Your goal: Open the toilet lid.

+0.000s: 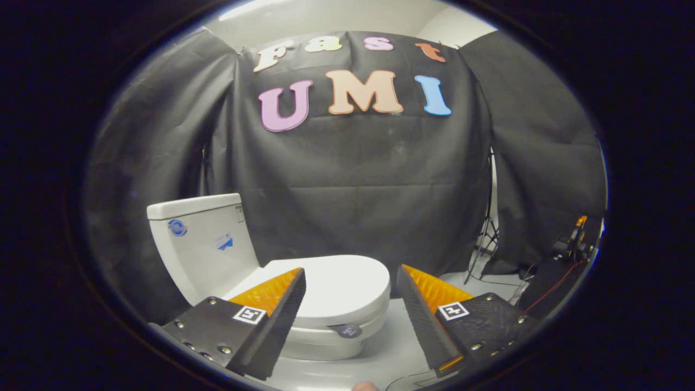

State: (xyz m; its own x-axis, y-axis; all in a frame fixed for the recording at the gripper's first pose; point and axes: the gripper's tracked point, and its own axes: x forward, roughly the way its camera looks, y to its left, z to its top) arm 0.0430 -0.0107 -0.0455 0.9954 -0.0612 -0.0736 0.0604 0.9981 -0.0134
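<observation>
1. Tongs (350, 282) stand spread wide, grasping nothing.
2. Just ahead, between the fingers, the lid (336, 285) lies closed flat on the toilet (326, 339).
3. It looks like rigid, smooth, slippery plastic, probably light; the front lip suits hooking and lifting.
4. Beyond, the tank (203, 244) would stop its swing.
</observation>
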